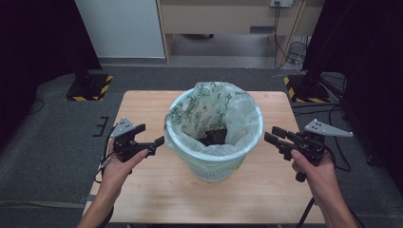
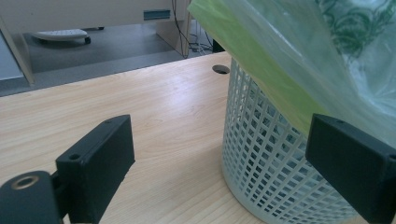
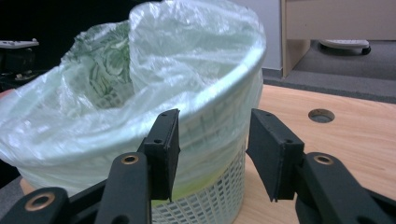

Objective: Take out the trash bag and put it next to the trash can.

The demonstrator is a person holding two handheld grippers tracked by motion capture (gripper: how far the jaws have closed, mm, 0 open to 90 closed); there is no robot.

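Observation:
A white mesh wastebasket (image 1: 214,170) stands in the middle of the wooden table (image 1: 142,107), lined with a pale green printed plastic bag (image 1: 240,114) folded over its rim. Something dark (image 1: 216,137) lies at the bottom of the bag. My left gripper (image 1: 152,134) is level with the rim on the basket's left, open wide. In the left gripper view (image 2: 219,140) one jaw stands close beside the bag's overhang (image 2: 280,79) and the mesh wall (image 2: 261,154). My right gripper (image 1: 271,134) hovers a little to the right of the basket, partly open, with nothing between its jaws (image 3: 212,140).
A round cable hole (image 3: 321,115) sits in the tabletop behind the basket. Striped-base stands flank the table at the back left (image 1: 90,86) and back right (image 1: 304,88). A wooden cabinet (image 1: 228,19) and cables lie beyond on the grey floor.

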